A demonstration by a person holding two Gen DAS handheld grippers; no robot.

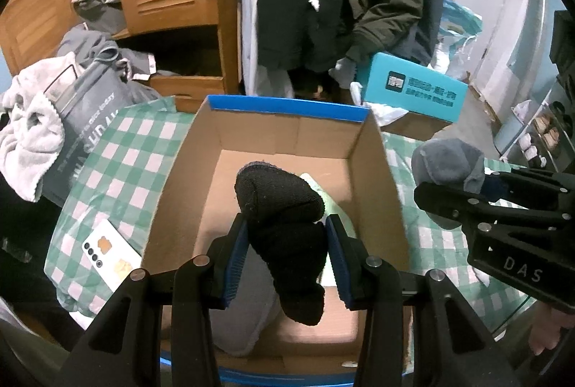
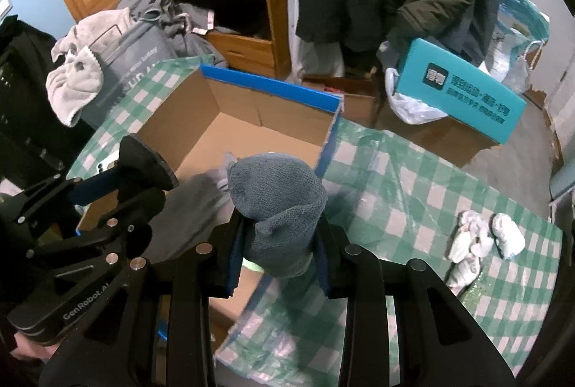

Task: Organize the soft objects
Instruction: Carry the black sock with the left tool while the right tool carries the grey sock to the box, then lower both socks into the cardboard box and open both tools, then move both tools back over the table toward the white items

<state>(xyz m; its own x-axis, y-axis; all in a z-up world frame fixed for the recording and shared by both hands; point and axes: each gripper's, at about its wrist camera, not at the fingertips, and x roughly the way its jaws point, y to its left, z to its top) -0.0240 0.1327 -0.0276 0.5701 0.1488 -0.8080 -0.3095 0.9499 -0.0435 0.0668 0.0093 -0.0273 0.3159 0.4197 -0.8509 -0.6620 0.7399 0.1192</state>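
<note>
Black knit, a rolled sock bundle (image 1: 284, 225), is pinched between the blue pads of the left gripper (image 1: 287, 252), its rounded end standing up past the fingertips and its tail hanging down between the jaws. Directly beyond and below that claw sits the open cardboard box (image 1: 373, 178) with the blue rim; on its floor, under the bundle, lie a grey soft piece (image 1: 248, 311) and something pale green (image 1: 337, 210), partly hidden. The right gripper (image 2: 278, 252) is clamped on a grey-blue rolled sock bundle (image 2: 276, 203); from its own camera the box's near right wall lies just left of and beneath the claw, so the bundle looks to hang about over the box edge, though whether inside or outside the wall I cannot tell. Well off to the right of this claw, on the green checked tablecloth (image 2: 395, 192), a pair of white socks (image 2: 481, 243) lies loose. Step in hand, as I judge it: carrying both bundles to the box for deposit. Next move calls for the left claw to spread its jaws so the black bundle drops beside the grey piece, and for the right claw to shift further left, clear of the wall, before letting go. White socks remain for a later pick.
</note>
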